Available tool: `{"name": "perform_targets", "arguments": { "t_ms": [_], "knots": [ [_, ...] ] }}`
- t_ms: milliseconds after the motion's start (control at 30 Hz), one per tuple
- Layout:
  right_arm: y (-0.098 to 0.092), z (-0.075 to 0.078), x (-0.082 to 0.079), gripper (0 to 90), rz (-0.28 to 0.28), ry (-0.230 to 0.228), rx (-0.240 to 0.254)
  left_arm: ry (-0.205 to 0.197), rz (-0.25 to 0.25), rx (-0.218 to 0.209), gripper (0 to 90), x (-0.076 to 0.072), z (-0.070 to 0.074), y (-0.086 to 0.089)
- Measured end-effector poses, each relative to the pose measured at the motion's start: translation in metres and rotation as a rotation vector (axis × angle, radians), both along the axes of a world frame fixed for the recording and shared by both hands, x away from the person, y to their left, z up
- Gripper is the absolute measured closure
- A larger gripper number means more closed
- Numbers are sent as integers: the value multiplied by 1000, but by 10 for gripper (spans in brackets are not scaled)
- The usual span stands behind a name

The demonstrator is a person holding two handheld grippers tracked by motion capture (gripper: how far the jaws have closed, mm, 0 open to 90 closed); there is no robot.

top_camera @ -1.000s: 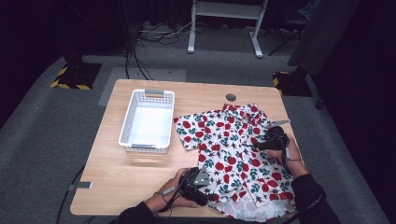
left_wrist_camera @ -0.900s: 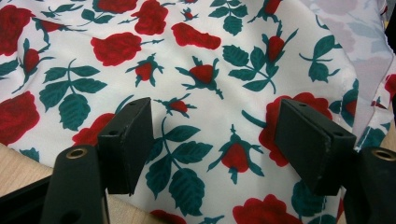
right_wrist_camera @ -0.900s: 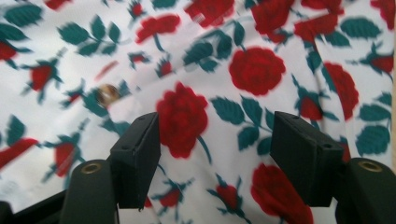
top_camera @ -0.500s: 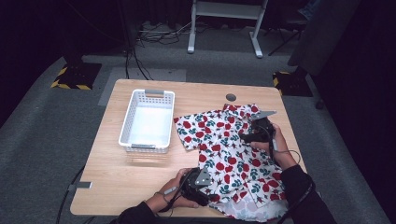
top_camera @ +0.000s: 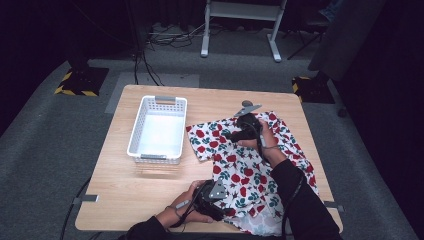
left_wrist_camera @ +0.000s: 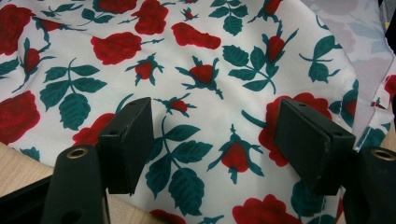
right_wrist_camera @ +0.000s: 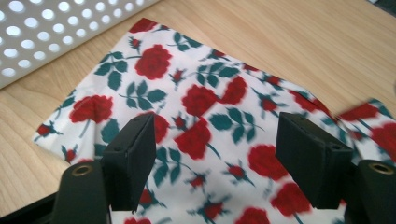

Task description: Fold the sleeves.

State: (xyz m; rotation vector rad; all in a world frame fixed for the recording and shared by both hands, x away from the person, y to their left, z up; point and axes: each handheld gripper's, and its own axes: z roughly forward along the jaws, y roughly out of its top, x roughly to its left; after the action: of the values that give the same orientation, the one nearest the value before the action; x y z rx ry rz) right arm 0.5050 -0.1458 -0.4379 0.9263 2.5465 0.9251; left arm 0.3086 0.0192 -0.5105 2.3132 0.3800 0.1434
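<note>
White cloth (top_camera: 250, 165) printed with red roses and green leaves lies spread on the wooden table (top_camera: 150, 185), just beside the white basket (top_camera: 158, 129) and on its right as the high view shows it. One corner of the cloth reaches almost to the basket's long side, and its near end hangs over the table edge closest to the person. The basket holds nothing and stands apart from both hands.

Left gripper (left_wrist_camera: 212, 140) sits at the near edge of the cloth, well away from the basket; its jaws stand wide apart with nothing between them, hovering over a rose and leaves. Right gripper (right_wrist_camera: 215, 154) is over the far part of the cloth, nearer the basket's far end. Its jaws are also spread wide and grip nothing, with the basket's perforated wall visible just beyond the cloth corner.
</note>
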Motion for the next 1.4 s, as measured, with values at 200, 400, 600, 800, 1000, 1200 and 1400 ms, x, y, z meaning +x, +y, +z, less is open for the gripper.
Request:
{"name": "perform_targets", "arguments": {
  "t_ms": [200, 400, 600, 800, 1000, 1200, 1400],
  "knots": [
    [30, -3, 3, 299, 37, -4, -5, 1, -2, -2, 287, 0, 0, 0],
    [54, -9, 5, 322, 55, 4, -12, 1, -2, -3, 288, 0, 0, 0],
    [76, -14, 9, 324, 73, 10, -27, 0, 0, -1, 288, -1, 0, 0],
    [95, -18, 13, 326, 78, 10, -54, -1, 1, -1, 289, -1, 0, -1],
    [109, -26, 16, 330, 86, 26, -57, -1, -5, 2, 291, -2, 0, -1],
    [124, -35, 17, 332, 95, 43, -79, 0, -5, 0, 292, -2, 0, -1],
    [134, -45, 16, 334, 94, 66, -84, 0, -14, -2, 297, -5, 0, -2]
  ]
}}
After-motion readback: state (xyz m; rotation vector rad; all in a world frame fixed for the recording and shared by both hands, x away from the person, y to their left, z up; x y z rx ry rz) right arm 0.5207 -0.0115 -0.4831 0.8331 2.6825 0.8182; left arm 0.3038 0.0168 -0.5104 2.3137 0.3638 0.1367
